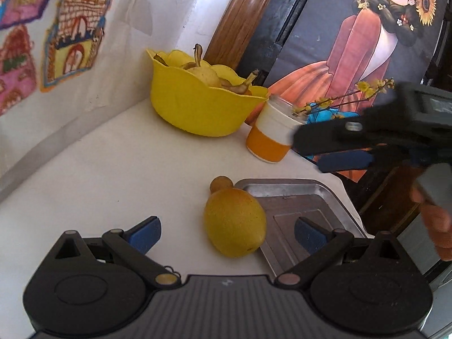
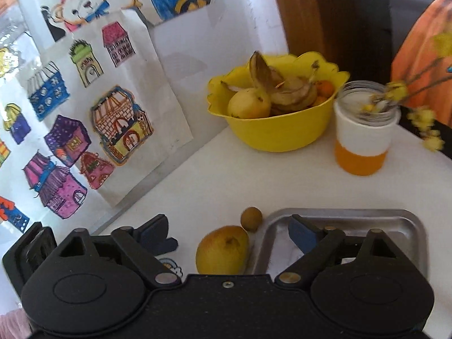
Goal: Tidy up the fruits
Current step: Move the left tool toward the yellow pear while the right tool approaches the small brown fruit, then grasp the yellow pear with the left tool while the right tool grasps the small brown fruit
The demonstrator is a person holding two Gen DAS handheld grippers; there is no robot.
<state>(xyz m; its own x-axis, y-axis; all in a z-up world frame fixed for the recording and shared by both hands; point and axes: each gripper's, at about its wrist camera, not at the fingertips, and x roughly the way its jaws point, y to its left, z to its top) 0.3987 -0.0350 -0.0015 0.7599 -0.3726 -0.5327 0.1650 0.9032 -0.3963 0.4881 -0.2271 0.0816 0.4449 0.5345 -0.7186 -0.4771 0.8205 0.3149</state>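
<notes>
A yellow pear (image 1: 234, 221) lies on the white table beside the left rim of a metal tray (image 1: 285, 195). A small brown round fruit (image 1: 221, 184) sits just behind it. My left gripper (image 1: 226, 233) is open, its blue pads either side of the pear, not touching. My right gripper (image 2: 228, 236) is open above the same pear (image 2: 221, 250) and small fruit (image 2: 251, 218); it also shows in the left wrist view (image 1: 327, 147), empty. A yellow bowl (image 2: 282, 132) at the back holds a pear, banana peels and oranges.
A white and orange jar (image 2: 361, 144) with yellow flower sprigs stands right of the bowl (image 1: 195, 107). A wall with children's drawings (image 2: 113, 124) borders the table on the left. The table's right edge runs just past the tray (image 2: 406, 226).
</notes>
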